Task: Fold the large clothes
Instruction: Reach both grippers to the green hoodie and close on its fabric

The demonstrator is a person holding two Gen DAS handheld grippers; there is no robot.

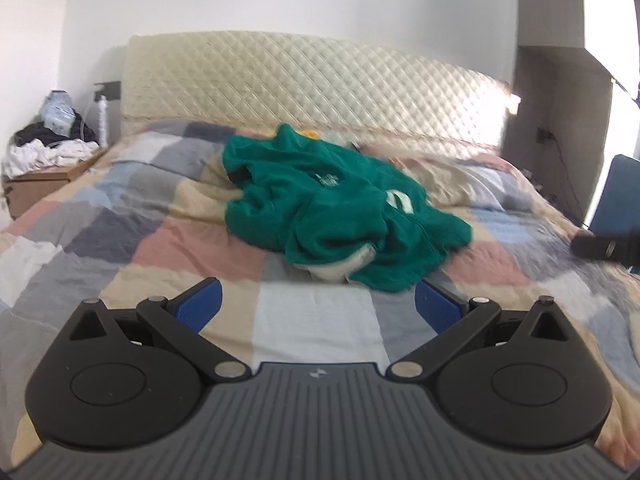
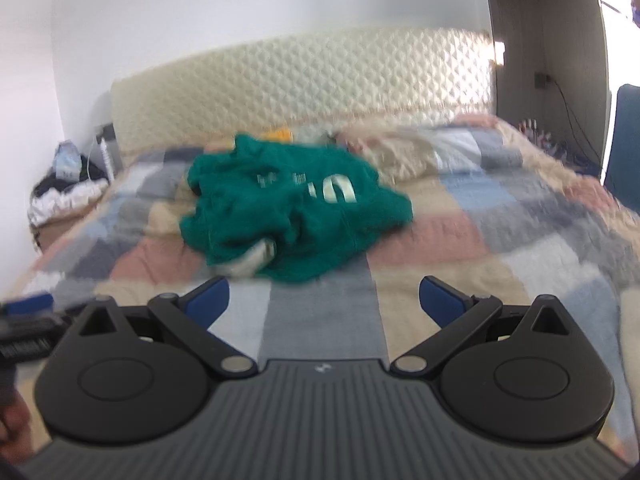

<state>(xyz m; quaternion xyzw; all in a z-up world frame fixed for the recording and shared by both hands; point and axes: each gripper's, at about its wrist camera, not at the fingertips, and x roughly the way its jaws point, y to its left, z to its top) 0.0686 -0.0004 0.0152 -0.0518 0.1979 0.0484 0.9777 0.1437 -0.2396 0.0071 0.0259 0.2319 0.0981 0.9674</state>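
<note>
A crumpled green fleece garment [image 1: 332, 208] with white lettering lies in a heap on the patchwork bedspread [image 1: 160, 248], toward the head of the bed. A pale lining or cuff shows at its near edge. My left gripper [image 1: 318, 306] stands open just short of the heap, with nothing between its blue pads. In the right wrist view the same green garment [image 2: 288, 208] sits ahead and a little left of my right gripper [image 2: 324, 300], which is open and empty too. The right gripper also appears as a dark blurred shape at the right edge of the left wrist view.
A quilted cream headboard [image 1: 304, 84] runs behind the bed. A bedside cabinet [image 1: 44, 184] on the left carries piled clothes and a bottle. A yellow item [image 1: 310, 134] peeks out behind the garment. A blue chair [image 2: 624, 148] and wall cables stand on the right.
</note>
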